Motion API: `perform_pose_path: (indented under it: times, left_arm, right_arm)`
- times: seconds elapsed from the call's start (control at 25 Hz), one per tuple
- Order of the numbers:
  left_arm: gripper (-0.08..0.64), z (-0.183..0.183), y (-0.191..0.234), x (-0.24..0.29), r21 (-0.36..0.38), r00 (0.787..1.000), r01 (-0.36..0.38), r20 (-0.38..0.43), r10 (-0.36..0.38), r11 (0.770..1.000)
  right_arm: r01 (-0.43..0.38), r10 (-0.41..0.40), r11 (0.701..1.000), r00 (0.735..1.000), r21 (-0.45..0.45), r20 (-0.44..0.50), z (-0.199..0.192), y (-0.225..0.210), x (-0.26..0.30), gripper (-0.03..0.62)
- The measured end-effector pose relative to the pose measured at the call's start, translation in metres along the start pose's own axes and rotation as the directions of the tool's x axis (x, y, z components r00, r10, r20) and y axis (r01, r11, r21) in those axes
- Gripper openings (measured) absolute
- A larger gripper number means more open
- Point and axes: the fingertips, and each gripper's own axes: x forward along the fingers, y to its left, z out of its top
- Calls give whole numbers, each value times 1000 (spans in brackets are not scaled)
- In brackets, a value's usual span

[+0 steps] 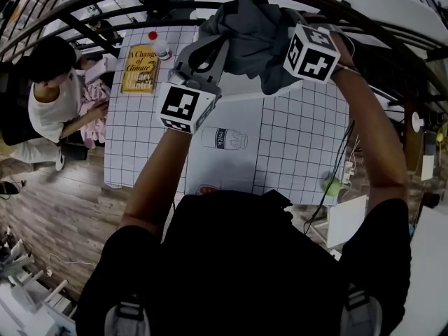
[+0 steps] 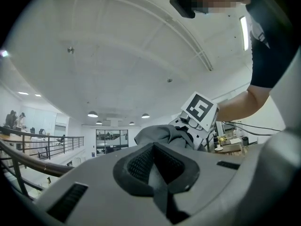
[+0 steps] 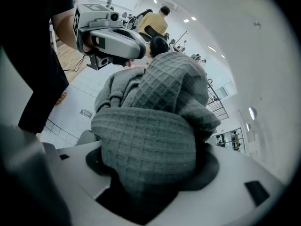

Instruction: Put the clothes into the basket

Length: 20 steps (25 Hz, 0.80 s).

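Note:
A grey waffle-knit garment (image 1: 245, 30) hangs bunched in the air above the table, held between both grippers. My left gripper (image 1: 213, 51) is shut on a thin fold of it; in the left gripper view a strip of cloth (image 2: 162, 133) runs down between the closed jaws (image 2: 157, 166). My right gripper (image 1: 278, 60) is shut on a thick wad of the same garment (image 3: 160, 107), which fills its jaws (image 3: 150, 173) and hides the pads. The left gripper (image 3: 113, 39) also shows beyond the cloth in the right gripper view. No basket is in view.
Below stands a table with a white grid cloth (image 1: 301, 145), bearing a yellow book (image 1: 138, 68), a red-capped bottle (image 1: 159, 45) and a small milk container (image 1: 224, 138). A seated person (image 1: 52, 96) handles pink clothes (image 1: 91, 114) at the left. A dark railing (image 1: 105, 5) curves behind.

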Motion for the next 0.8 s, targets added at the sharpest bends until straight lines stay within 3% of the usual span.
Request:
perform_pose_path:
  times: [0.28, 0.8]
  left_arm:
    - [3, -35, 23, 17, -33, 1000, -12, -18, 12, 999]
    - [3, -113, 38, 47, -100, 997, -12, -80, 4, 995]
  right_arm:
    - [-16, 16, 999, 1000, -51, 14, -6, 2, 57, 347]
    - [-170, 171, 980, 985, -102, -3, -25, 64, 171, 347]
